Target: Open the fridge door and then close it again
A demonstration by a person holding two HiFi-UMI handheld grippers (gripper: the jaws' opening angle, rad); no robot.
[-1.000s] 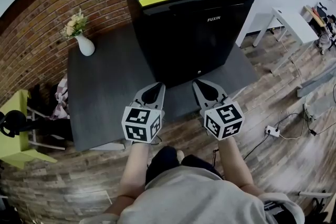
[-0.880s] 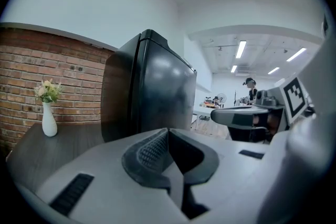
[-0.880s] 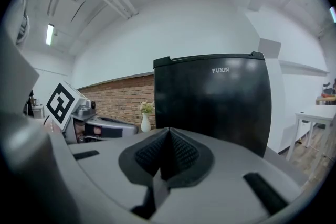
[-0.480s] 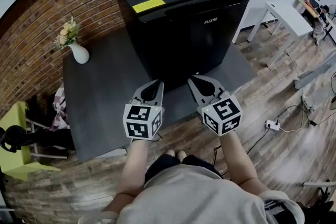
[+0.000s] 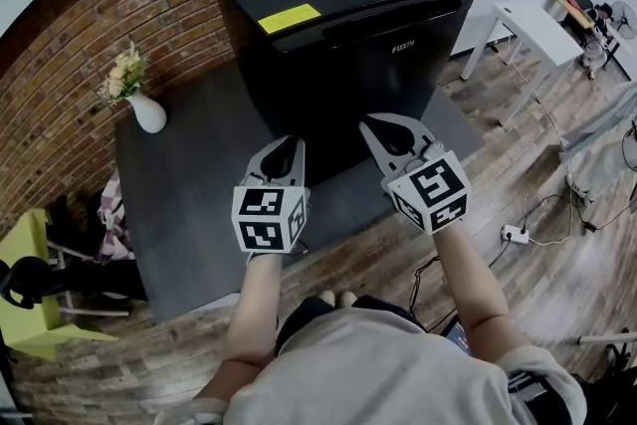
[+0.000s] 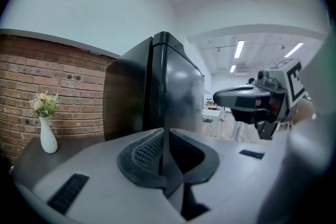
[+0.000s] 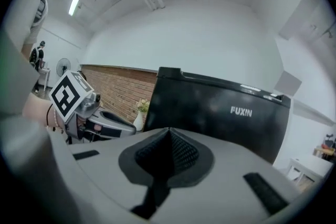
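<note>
Both grippers sit higher and nearer the fridge [image 5: 338,25] front than a second ago, right one rolled slightly. Jaws of left gripper [image 5: 285,146] pressed together, nothing between; right gripper [image 5: 381,124] same, empty. I see the fridge on the dark table [image 5: 179,184] by the brick wall, door shut, vase [image 5: 147,112] to its left
</note>
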